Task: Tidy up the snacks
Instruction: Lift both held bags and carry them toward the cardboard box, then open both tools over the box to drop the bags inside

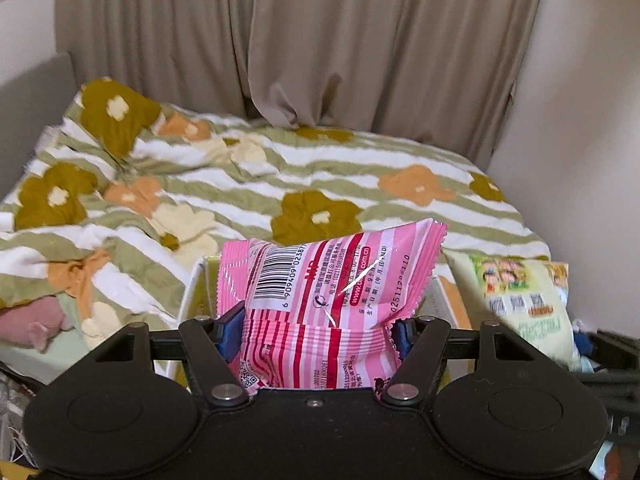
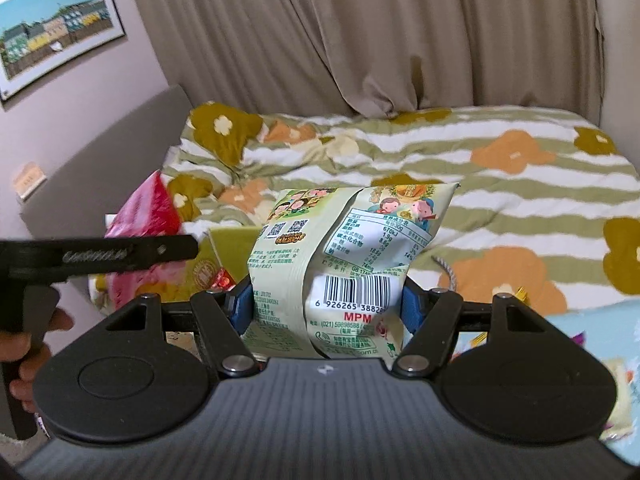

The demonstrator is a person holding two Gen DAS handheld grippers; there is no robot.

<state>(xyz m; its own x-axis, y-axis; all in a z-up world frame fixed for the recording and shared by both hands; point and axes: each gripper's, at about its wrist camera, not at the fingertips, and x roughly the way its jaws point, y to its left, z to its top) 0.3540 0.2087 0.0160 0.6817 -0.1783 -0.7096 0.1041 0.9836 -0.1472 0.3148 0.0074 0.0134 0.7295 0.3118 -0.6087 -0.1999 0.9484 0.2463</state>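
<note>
Nearest in the left wrist view, the left tongs grip a pink-and-white striped foil snack packet across its lower half, blue pads pressing into both sides so the film puckers at the waist. The packet stands upright with its back facing the camera: a white barcode panel at upper left, red bands of small print, a printed date code along the right side, and a serrated top seal tilting to the right. In the right wrist view the right tongs are clamped on a pale green crinkled snack bag, also upright and back-side out, showing a barcode, red letters below it, a nutrition table, two small square codes and cartoon figures near the top seal; its back seam runs diagonally and the bag bulges above the pads. To the left in that view, a hand holds the dark handle of the other tool. Just behind both packets sits a white-rimmed open box with a yellow-green lining, its contents mostly hidden. Beyond lies a bed with a green-and-white striped quilt printed with olive, orange and cream flowers, and behind it hang beige curtains.
</note>
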